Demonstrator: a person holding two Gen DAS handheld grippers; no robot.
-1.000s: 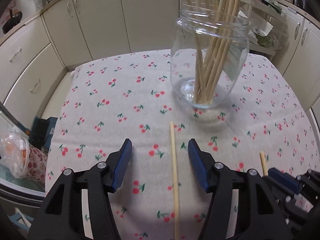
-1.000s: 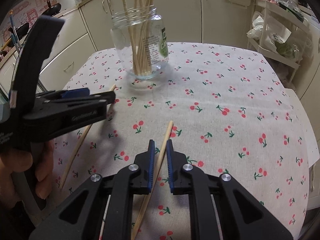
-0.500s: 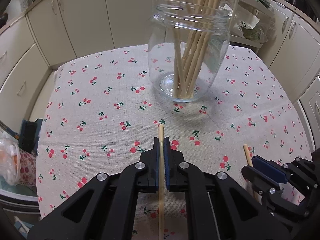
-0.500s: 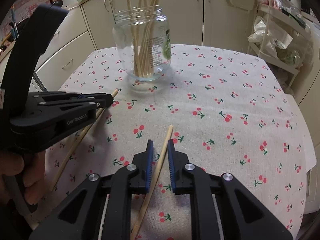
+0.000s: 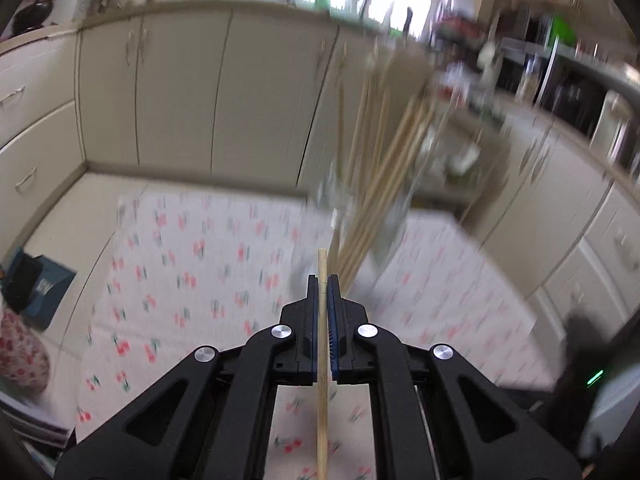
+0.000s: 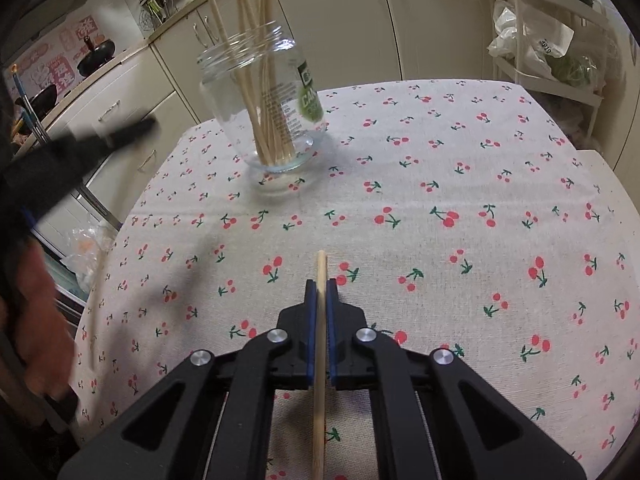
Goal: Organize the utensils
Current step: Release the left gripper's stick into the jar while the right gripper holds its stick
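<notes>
My left gripper [image 5: 322,280] is shut on a wooden chopstick [image 5: 322,360] and holds it above the cherry-print tablecloth [image 5: 192,272]; the view is blurred by motion. The glass jar [image 5: 372,208] with several chopsticks stands just ahead of it. My right gripper [image 6: 320,285] is shut on a second chopstick [image 6: 319,360], raised over the cloth. In the right wrist view the jar [image 6: 268,112] stands at the far left of the table, and the left gripper [image 6: 72,152] is a dark blur at the left edge.
Cream kitchen cabinets [image 5: 180,92] surround the table. A white rack with bags [image 6: 548,40] stands at the far right. A blue box [image 5: 36,288] and plastic bags [image 6: 86,248] lie on the floor by the table's left edge.
Both grippers have lifted their chopsticks off the cloth. The left gripper has risen fast and tilted upward toward the jar. The right gripper has closed fully on its chopstick.
</notes>
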